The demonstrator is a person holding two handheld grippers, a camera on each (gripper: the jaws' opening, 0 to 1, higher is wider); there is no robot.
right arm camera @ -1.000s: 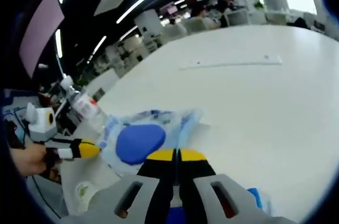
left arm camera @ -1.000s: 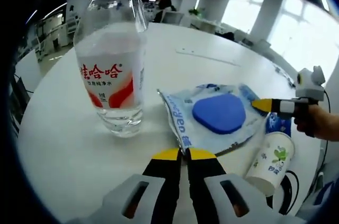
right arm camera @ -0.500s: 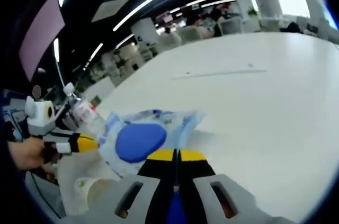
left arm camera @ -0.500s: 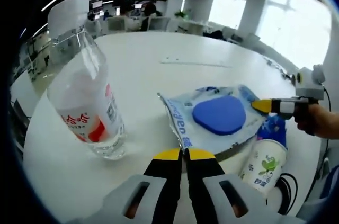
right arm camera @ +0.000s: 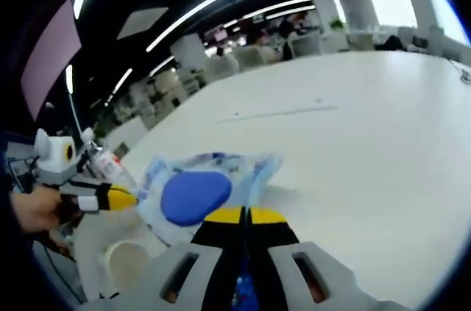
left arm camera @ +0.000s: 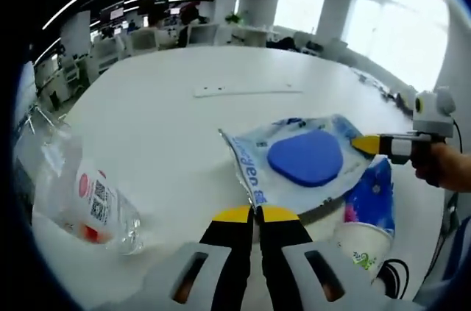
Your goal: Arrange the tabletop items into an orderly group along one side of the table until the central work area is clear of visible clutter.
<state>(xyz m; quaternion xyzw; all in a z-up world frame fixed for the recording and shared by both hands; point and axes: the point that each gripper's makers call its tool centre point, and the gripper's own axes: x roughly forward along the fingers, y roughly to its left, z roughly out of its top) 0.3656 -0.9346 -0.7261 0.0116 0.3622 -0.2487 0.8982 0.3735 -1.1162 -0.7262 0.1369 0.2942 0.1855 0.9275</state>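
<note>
A wet-wipes pack [left arm camera: 305,160] with a blue oval lid hangs between both grippers. My left gripper [left arm camera: 254,214] is shut on its near corner, and my right gripper [left arm camera: 368,144] pinches the far edge. In the right gripper view the same pack [right arm camera: 195,193] lies just past my right gripper [right arm camera: 246,215], which is shut on its edge, with the left gripper [right arm camera: 121,197] on the opposite side. A clear water bottle [left arm camera: 81,201] with a red and white label appears tilted at the lower left. A paper cup [left arm camera: 364,252] and a blue tissue pack [left arm camera: 372,193] sit below the wipes.
The round white table [left arm camera: 184,120] stretches ahead, with a thin flat strip [left arm camera: 246,92] lying on it. In the right gripper view the bottle [right arm camera: 110,167] and cup [right arm camera: 129,263] sit near the table's left edge. A hand [left arm camera: 441,167] holds the right gripper. Office desks stand beyond.
Both grippers keep their hold on the wipes pack. Both cameras have shifted, so the bottle has slid down to the left view's lower left and the cup sits lower.
</note>
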